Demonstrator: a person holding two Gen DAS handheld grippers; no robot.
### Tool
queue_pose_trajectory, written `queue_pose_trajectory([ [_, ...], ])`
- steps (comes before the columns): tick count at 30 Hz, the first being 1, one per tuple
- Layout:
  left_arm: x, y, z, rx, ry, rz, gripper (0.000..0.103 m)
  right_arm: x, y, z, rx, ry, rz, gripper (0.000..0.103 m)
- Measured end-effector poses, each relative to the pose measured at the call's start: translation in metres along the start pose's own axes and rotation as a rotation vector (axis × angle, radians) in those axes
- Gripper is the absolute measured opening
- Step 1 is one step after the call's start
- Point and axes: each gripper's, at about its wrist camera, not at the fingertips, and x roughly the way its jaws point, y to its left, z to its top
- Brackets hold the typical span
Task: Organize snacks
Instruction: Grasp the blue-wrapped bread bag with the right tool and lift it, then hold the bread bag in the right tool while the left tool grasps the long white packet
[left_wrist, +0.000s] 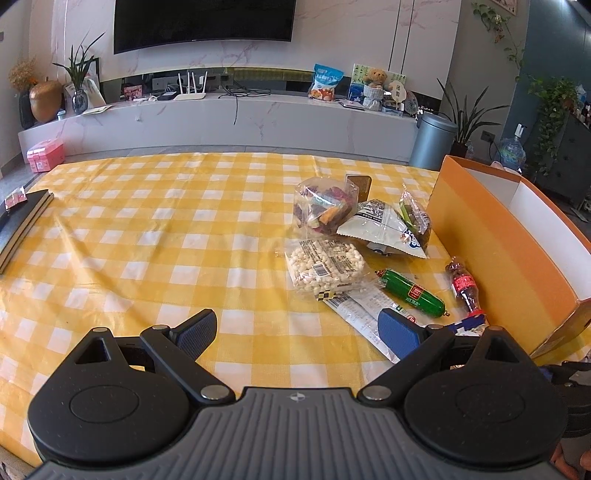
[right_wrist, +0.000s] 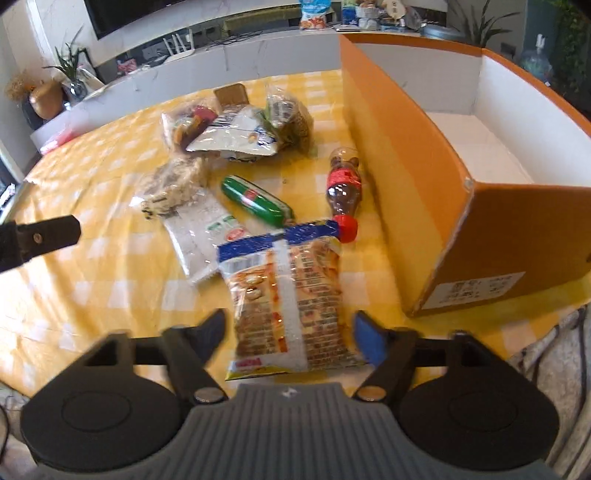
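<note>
Snacks are seen ahead and to the right of the left gripper (left_wrist: 297, 334) in its view; its jaws are spread wide and hold nothing, over bare tabletop (left_wrist: 147, 229).

From the right wrist, a packet (right_wrist: 291, 295) is seen between the wide-open jaws of the right gripper (right_wrist: 290, 334), its long axis running along the fingers; contact cannot be told. The box (right_wrist: 424, 177) lies just to the right, so the right hand is judged nearer.

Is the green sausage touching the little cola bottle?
Apart. The right wrist view shows bare tablecloth between the green sausage and the cola bottle, both lying flat.
</note>
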Motion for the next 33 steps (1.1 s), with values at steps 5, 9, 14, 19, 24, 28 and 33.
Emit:
queue_pose_trajectory([
  [5,0.002,-0.001,-0.002,-0.001,0.014,-0.001,0.103,0.002,0.005,0.005,-0.031,-0.030,-0.027,0.092],
  [9,0.002,-0.003,-0.003,0.006,0.018,-0.003,0.103,0.016,0.001,0.013,0.010,0.018,-0.059,0.092],
  [14,0.003,-0.008,-0.003,0.018,0.022,-0.006,0.103,0.018,-0.002,0.014,0.017,-0.006,-0.050,0.076],
  [19,0.004,-0.021,-0.006,0.061,0.018,-0.021,0.103,0.014,-0.001,0.009,0.002,-0.033,-0.049,0.061],
  [24,0.009,-0.033,-0.010,0.051,0.033,-0.028,0.103,0.008,-0.004,0.006,0.014,-0.053,-0.056,0.057],
  [28,0.014,-0.038,-0.011,0.037,0.055,-0.068,0.103,0.001,-0.002,0.001,-0.005,-0.071,-0.073,0.057],
  [33,0.027,-0.048,-0.007,0.033,0.104,-0.089,0.103,-0.001,-0.004,-0.004,-0.005,-0.067,-0.079,0.057],
])
